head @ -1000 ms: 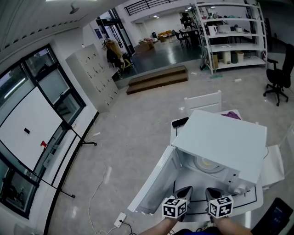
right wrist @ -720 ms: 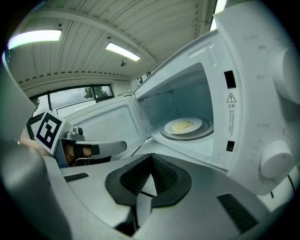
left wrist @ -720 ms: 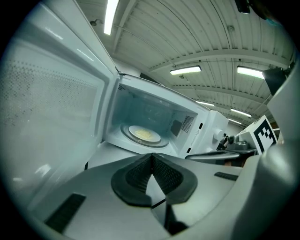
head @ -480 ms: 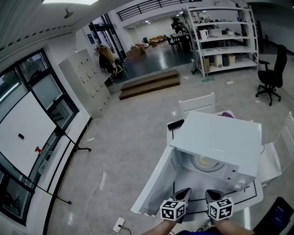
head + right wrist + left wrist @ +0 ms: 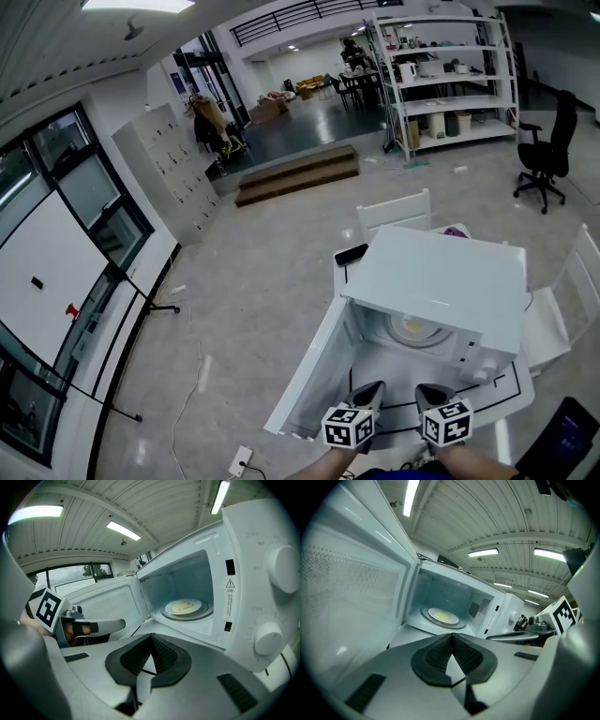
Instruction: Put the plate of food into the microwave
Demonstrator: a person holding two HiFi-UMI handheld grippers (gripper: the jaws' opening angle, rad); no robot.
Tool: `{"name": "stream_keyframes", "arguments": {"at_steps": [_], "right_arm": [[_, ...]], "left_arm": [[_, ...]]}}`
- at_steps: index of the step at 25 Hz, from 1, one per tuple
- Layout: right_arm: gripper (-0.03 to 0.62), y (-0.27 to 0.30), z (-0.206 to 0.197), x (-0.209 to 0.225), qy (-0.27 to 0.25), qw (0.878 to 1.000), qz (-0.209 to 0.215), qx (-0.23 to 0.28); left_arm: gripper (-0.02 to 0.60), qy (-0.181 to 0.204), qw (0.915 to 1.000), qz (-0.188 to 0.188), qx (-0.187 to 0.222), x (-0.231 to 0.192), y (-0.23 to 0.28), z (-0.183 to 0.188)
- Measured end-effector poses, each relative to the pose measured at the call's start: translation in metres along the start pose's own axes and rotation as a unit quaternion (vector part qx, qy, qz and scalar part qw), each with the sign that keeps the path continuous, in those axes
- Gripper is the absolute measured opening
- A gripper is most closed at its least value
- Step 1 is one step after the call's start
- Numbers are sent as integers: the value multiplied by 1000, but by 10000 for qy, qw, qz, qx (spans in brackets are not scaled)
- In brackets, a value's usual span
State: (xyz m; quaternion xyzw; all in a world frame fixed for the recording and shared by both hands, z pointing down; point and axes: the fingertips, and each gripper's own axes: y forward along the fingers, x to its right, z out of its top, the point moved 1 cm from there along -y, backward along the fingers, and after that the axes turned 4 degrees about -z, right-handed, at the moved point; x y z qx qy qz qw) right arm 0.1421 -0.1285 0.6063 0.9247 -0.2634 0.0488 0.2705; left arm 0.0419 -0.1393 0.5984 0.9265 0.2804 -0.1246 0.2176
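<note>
Sitting inside microwave [image 5: 441,281], plate [image 5: 183,606] beyond left claw [image 5: 451,637] and right claw [image 5: 151,638].

I'm getting bright, even light from the ceiling strip lights [image 5: 483,552], which are glaring white in both gripper views. The fisheye is bending straight edges and blackening the corners. The floor [image 5: 281,272] is shining faintly, and the nearest foreground is looking soft, I think.

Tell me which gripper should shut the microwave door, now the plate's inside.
Left, probably: the open door hangs beside the left gripper, while the right gripper sits by the control panel. Both are shut, empty.
</note>
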Motion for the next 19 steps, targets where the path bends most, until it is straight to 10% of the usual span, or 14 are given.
{"name": "stream_keyframes", "arguments": {"at_steps": [19], "right_arm": [[0, -10, 2, -6, -45, 10000, 31, 34]], "left_arm": [[6, 13, 10000, -64, 73, 5, -2, 11]]}}
